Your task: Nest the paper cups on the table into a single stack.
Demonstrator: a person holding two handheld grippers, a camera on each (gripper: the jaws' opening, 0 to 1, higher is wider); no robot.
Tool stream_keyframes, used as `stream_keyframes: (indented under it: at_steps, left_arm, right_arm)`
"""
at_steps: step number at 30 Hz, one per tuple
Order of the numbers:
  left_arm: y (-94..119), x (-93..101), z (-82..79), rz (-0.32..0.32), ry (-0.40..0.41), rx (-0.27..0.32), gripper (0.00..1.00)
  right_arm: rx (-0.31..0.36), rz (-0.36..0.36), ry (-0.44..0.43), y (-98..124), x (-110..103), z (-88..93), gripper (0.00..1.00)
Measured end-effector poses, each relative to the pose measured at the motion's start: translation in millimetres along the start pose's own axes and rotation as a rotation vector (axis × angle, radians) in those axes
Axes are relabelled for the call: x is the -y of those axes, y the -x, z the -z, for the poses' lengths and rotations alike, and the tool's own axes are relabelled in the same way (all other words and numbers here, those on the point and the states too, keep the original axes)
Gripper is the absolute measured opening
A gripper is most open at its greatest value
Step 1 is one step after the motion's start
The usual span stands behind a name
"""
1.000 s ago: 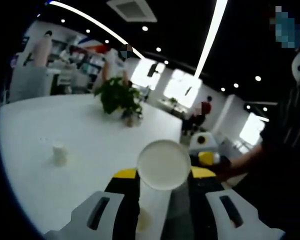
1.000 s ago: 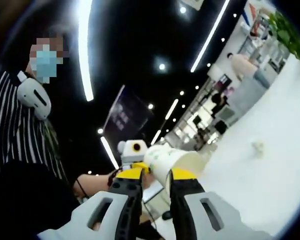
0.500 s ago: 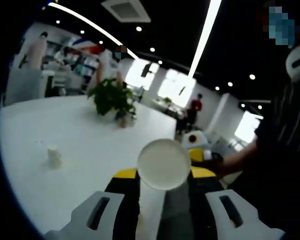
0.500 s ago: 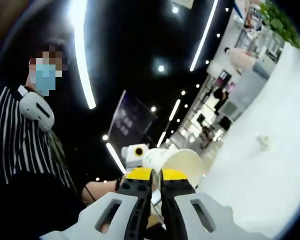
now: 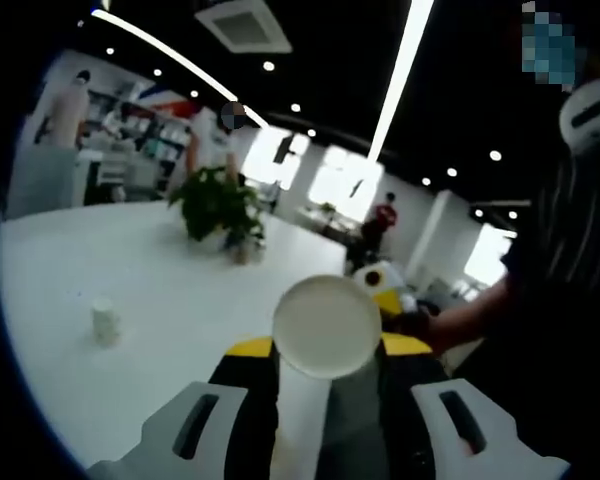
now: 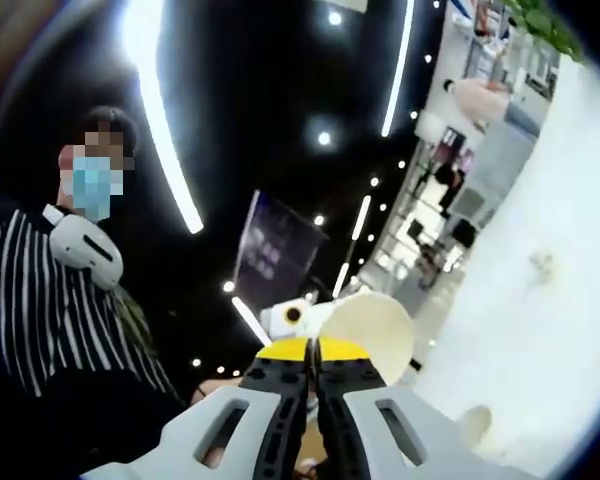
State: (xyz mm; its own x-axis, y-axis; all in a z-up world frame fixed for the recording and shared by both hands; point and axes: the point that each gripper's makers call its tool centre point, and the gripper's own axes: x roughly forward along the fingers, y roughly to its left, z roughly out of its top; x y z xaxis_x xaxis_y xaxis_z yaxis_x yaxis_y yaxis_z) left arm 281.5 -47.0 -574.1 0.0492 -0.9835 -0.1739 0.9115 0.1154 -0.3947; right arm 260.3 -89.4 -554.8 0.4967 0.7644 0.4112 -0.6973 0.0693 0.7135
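A white paper cup (image 5: 326,327) is clamped between the yellow tips of my left gripper (image 5: 326,350), its round base facing the camera. Beyond it, a hand holds my right gripper (image 5: 384,292) close to the cup's far end. In the right gripper view the jaws of my right gripper (image 6: 313,350) are pressed together at the edge of a cream paper cup (image 6: 377,320), apparently pinching its wall. The left gripper's body (image 6: 285,318) sits just behind that cup. One small cup (image 5: 104,322) stands alone on the white table (image 5: 150,270); the small cup (image 6: 543,262) is far off.
A potted green plant (image 5: 218,205) stands mid-table. A cream rounded object (image 6: 475,425), possibly another cup, lies on the table (image 6: 550,340) near my right gripper. A person in a striped shirt (image 6: 50,300) stands close behind. Other people are at the room's far side.
My right gripper's jaws have closed from a wide gap around the cup's wall to nearly touching. My left gripper keeps its cup; both views have shifted slightly.
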Motion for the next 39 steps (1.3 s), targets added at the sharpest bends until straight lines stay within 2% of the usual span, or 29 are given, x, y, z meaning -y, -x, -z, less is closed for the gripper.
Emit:
stream_keyframes:
  at_steps: [6, 12, 18, 23, 26, 33, 39]
  left_arm:
    - [6, -3.5, 1.3, -0.032, -0.032, 0.021, 0.37]
    - [12, -9.9, 6.4, -0.081, -0.069, 0.044, 0.39]
    - [19, -13.4, 12.1, -0.127, -0.093, 0.059, 0.45]
    - [24, -19.9, 16.4, -0.174, -0.085, 0.067, 0.56]
    - [26, -19.9, 20.8, -0.185, -0.086, 0.063, 0.55]
    - [33, -28.3, 29.0, -0.249, -0.085, 0.065, 0.69]
    - [42, -30.6, 32.6, -0.296, -0.094, 0.084, 0.73]
  right_arm:
    - [-0.041, 0.000, -0.018, -6, 0, 1.0, 0.00]
    - [-0.083, 0.037, 0.001, -7, 6, 6.4, 0.00]
    - [-0.114, 0.064, 0.007, -6, 11, 13.2, 0.00]
    - [-0.143, 0.091, 0.001, -5, 19, 21.0, 0.00]
    - [-0.143, 0.092, 0.003, -6, 19, 20.5, 0.00]
    - [-0.149, 0.132, 0.000, -3, 29, 13.9, 0.00]
    - [-0.144, 0.166, -0.007, -1, 34, 4.6, 0.00]
